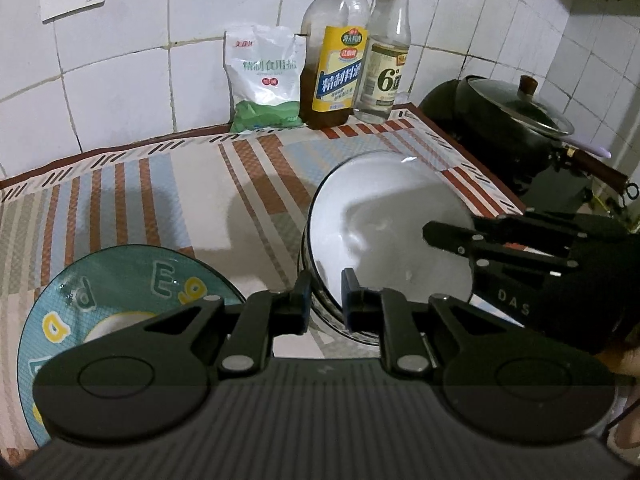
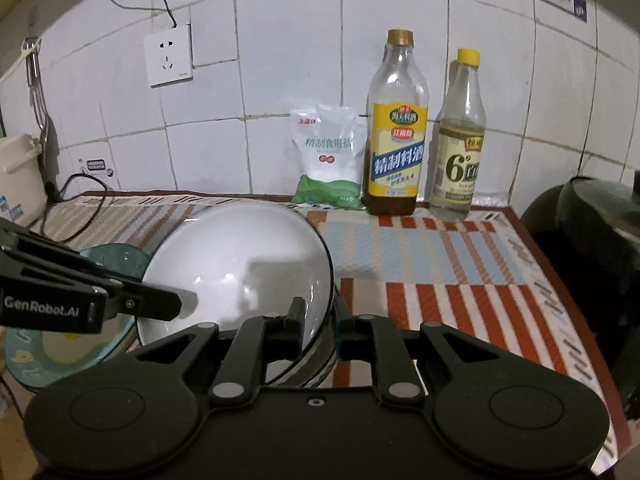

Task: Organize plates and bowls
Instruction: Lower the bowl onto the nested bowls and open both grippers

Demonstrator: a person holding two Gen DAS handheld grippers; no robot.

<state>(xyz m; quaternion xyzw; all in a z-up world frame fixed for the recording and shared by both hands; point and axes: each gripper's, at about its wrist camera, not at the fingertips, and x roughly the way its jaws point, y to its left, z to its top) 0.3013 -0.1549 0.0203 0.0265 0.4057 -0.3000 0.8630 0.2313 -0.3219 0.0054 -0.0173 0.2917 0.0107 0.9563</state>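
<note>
Both grippers, left (image 1: 326, 294) and right (image 2: 318, 320), seemingly pinch the white bowl's (image 1: 384, 216) rim; striped mat (image 2: 440, 264) rightward.

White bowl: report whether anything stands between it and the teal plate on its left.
Nothing visible does. Only bare striped mat lies between the white bowl and the teal plate. The left hand-held gripper, at the bowl's rim, reaches in above the plate's edge in the right wrist view.

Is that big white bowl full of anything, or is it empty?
Empty. The white bowl shows only bare, glossy white inside, with shadows and light reflections and no food or liquid. Both wrist views look straight into it.
</note>
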